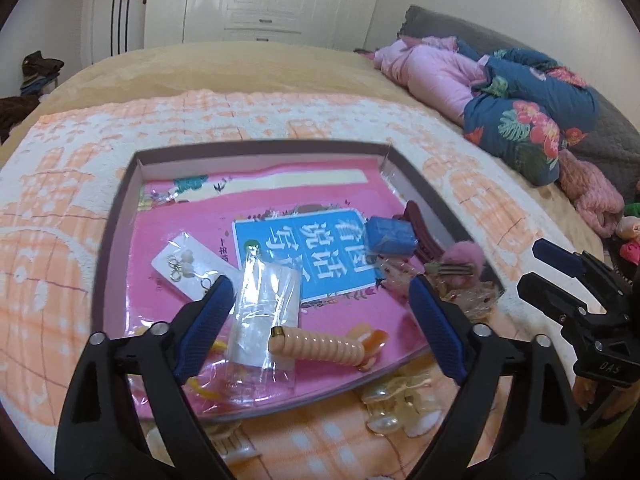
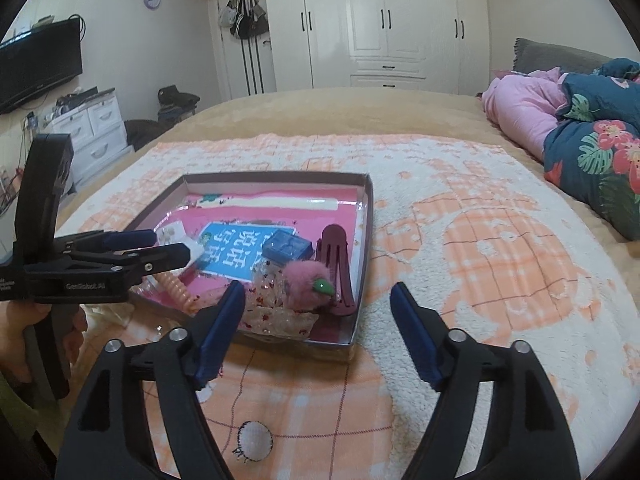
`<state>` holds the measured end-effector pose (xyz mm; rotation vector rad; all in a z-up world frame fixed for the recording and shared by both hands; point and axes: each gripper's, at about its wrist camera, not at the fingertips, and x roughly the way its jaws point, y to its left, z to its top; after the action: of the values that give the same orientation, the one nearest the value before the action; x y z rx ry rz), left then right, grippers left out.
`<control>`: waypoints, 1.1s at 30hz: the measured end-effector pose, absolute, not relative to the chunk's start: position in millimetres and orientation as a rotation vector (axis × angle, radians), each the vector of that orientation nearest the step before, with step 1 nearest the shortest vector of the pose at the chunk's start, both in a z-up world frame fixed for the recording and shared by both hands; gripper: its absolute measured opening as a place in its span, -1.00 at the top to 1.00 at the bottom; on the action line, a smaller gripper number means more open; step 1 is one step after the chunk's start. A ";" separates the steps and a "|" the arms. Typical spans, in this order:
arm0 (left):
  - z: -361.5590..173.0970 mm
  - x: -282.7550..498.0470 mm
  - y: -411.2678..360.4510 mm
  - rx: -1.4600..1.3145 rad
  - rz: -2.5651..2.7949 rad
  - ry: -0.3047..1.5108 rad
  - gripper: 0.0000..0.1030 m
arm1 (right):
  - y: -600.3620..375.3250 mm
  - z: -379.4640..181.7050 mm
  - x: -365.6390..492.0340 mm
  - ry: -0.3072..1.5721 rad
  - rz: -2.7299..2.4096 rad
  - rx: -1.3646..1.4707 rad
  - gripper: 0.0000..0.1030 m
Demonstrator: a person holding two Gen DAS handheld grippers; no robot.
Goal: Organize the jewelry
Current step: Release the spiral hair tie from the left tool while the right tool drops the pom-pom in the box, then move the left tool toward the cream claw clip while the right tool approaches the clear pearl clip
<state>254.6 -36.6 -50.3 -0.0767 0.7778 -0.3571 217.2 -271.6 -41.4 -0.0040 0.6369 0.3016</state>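
A shallow box (image 1: 120, 216) with a pink lining lies on the peach checked blanket. In it are an earring card (image 1: 182, 260), a clear plastic bag (image 1: 266, 312), a peach spiral hair tie (image 1: 320, 346), a small blue box (image 1: 390, 234), a maroon hair clip (image 2: 336, 264) and a pink pompom (image 2: 304, 286). My left gripper (image 1: 320, 284) is open above the box's near side; the clear bag lies loose between its fingers, untouched by the pads. My right gripper (image 2: 317, 289) is open and empty at the box's near right corner, just short of the pompom.
Pearl and cream hair clips (image 1: 400, 404) lie on the blanket in front of the box. A white round patch (image 2: 254, 446) shows on the blanket below the right gripper. Folded quilts (image 1: 520, 120) are piled at the right. A wardrobe (image 2: 380, 24) and a TV (image 2: 36, 64) stand beyond the bed.
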 end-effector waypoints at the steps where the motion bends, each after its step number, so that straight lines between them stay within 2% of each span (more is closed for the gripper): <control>1: -46.9 251.3 -35.6 -0.081 -0.355 0.766 -0.66 | -272.5 -39.1 215.5 0.629 0.300 0.002 -0.54; 7: -25.8 229.7 -24.9 -0.103 -0.312 0.686 -0.78 | -276.1 -20.6 199.1 0.575 0.294 0.016 -0.65; 20: 8.0 179.1 -4.6 -0.139 -0.269 0.580 -0.78 | -271.7 4.8 171.4 0.497 0.307 0.005 -0.75; 33: 13.7 149.4 9.9 -0.147 -0.244 0.546 -0.78 | -258.9 16.7 148.7 0.465 0.330 -0.013 -0.82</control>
<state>149.4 9.8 13.7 -0.1467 0.5463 -0.2442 148.7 -258.9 16.7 -0.0131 0.4655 0.3297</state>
